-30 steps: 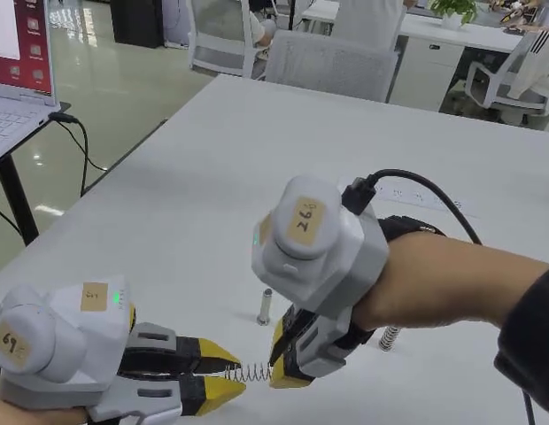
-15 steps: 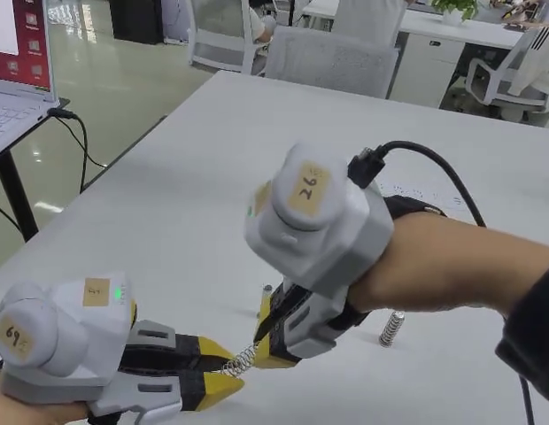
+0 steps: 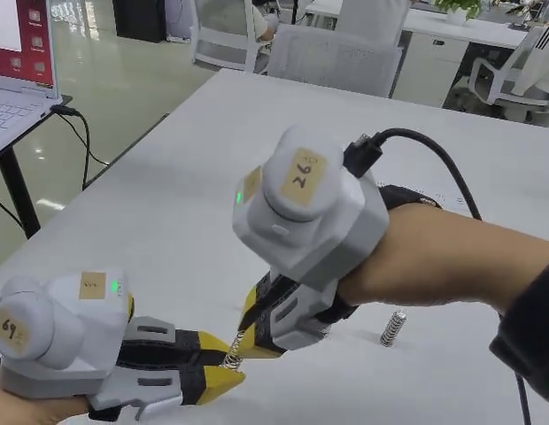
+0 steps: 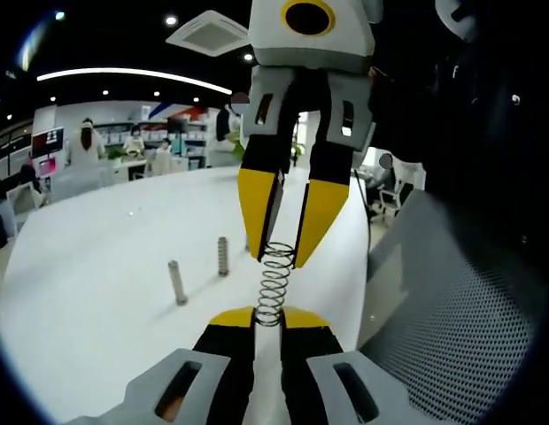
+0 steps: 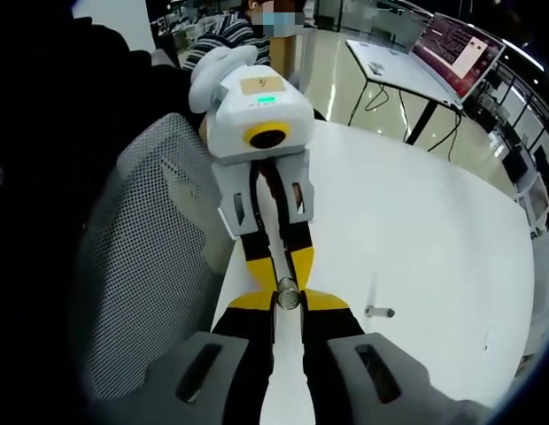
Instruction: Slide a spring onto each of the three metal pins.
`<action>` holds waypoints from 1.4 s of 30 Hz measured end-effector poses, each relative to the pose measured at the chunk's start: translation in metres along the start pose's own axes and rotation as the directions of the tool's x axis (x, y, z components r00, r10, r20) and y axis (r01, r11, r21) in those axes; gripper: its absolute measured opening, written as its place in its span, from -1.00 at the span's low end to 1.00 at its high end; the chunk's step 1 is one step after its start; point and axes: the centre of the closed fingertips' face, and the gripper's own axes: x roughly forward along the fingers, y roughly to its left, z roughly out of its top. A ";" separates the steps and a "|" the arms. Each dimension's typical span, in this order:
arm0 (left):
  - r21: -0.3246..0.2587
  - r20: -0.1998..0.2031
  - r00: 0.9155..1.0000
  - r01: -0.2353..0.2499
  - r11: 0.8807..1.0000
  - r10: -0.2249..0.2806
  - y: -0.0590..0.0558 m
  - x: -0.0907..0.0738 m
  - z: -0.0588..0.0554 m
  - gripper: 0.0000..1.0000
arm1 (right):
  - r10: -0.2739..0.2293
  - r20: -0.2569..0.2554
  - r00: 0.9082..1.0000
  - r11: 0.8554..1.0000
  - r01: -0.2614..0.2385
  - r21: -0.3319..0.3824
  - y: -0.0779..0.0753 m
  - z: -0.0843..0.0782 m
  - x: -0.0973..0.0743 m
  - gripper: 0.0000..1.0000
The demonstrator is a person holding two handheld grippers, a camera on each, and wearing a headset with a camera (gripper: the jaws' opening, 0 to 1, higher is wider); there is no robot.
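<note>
- Two grippers share one spring [image 4: 274,282]: the left gripper [image 4: 267,316] pinches its near end with jaws almost closed, and the right gripper [image 4: 282,257] clamps the far end, also narrow.
- Between the two sets of tips, the spring is held in the air above the table [image 3: 168,204], near a bare upright pin [image 4: 176,282].
- As a thin wire coil, it is likely very light and springy. It should bend easily, and a hard squeeze would probably flick it away.
- Best hold, I judge, is across the side at one end, leaving the other end's bore free for the pin.
- One more spring, the second spring [image 3: 393,328], stands on the table well apart. I cannot tell whether it is on a pin.
</note>
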 end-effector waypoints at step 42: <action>-0.045 0.045 0.998 -0.044 0.998 0.046 0.012 0.002 0.003 -0.55 | -0.002 -0.076 0.997 0.998 0.006 0.055 -0.015 -0.026 0.011 -0.84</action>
